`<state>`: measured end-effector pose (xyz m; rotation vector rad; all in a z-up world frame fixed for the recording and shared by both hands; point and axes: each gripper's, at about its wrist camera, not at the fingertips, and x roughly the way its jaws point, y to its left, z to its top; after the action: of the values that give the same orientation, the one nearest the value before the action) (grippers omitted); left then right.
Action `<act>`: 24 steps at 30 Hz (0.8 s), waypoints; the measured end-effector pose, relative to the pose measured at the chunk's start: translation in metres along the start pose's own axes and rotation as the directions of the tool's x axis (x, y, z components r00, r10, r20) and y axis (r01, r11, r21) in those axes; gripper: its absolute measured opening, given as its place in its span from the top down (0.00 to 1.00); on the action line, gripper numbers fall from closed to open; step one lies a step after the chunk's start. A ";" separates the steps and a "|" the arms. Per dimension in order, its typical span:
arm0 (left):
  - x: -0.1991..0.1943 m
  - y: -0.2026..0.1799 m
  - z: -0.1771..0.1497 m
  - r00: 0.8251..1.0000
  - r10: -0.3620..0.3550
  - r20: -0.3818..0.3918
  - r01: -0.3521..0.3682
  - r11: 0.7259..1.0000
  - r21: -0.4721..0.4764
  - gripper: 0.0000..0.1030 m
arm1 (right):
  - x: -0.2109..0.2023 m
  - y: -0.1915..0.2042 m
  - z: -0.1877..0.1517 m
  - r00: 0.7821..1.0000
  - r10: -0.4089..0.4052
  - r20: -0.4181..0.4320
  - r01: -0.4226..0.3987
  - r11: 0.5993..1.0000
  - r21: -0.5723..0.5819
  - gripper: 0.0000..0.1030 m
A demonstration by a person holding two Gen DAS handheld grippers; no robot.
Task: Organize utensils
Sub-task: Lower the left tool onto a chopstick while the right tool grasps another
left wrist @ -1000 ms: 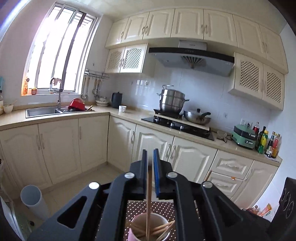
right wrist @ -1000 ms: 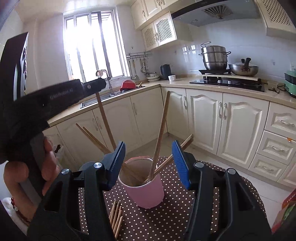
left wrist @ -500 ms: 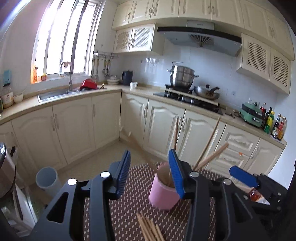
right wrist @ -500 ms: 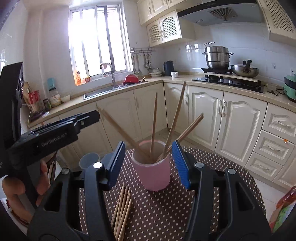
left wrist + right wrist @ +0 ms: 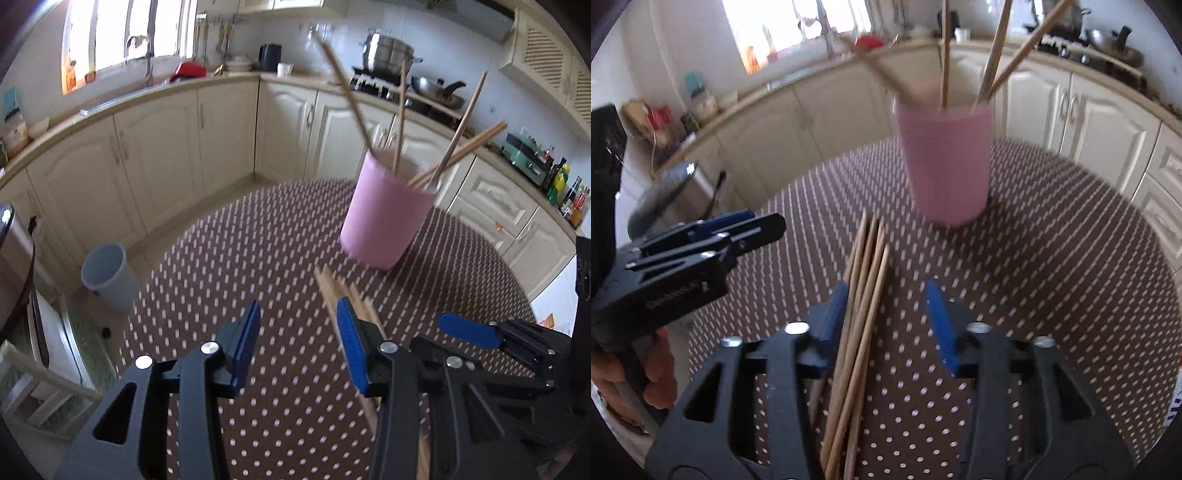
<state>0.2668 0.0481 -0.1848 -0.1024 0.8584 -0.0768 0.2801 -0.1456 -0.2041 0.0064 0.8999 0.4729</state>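
A pink cup (image 5: pixel 386 214) (image 5: pixel 945 162) stands on the round dotted table (image 5: pixel 258 258) (image 5: pixel 1052 258) with several wooden chopsticks (image 5: pixel 458 136) (image 5: pixel 993 55) leaning in it. Several loose chopsticks (image 5: pixel 864 295) (image 5: pixel 332 288) lie side by side on the table in front of the cup. My left gripper (image 5: pixel 295 343) is open and empty, low over the table, just left of the loose chopsticks. My right gripper (image 5: pixel 890 325) is open and empty; the loose chopsticks run between its fingers, close to the left finger. The left gripper also shows in the right wrist view (image 5: pixel 701 251).
Cream kitchen cabinets (image 5: pixel 166 140) and a counter ring the room. A grey bin (image 5: pixel 107 277) stands on the floor to the left. A stove with pots (image 5: pixel 391 59) is at the back. A metal appliance (image 5: pixel 665 192) stands at the left.
My left gripper has let go of a chopstick into the cup, opened and dropped low toward the loose chopsticks. My right gripper has also tilted down over the loose chopsticks.
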 end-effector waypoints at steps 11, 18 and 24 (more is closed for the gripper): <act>0.026 -0.009 -0.031 0.994 -0.031 -0.101 0.034 0.999 0.032 0.58 | 0.029 0.002 -0.012 0.996 0.009 -0.091 -0.009 1.000 0.005 0.71; 0.044 -0.026 -0.032 0.990 -0.022 -0.142 0.031 0.998 0.063 0.58 | 0.037 0.004 -0.014 0.993 -0.016 -0.116 0.013 1.000 -0.027 0.90; 0.056 -0.039 -0.026 0.988 0.064 -0.139 -0.048 0.992 0.117 0.58 | 0.036 0.000 -0.016 0.992 -0.005 -0.123 0.001 1.000 -0.030 0.91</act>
<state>0.2826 0.0017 -0.2384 0.0346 0.9969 -0.0808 0.2868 -0.1340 -0.2413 -0.0522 1.0134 0.4883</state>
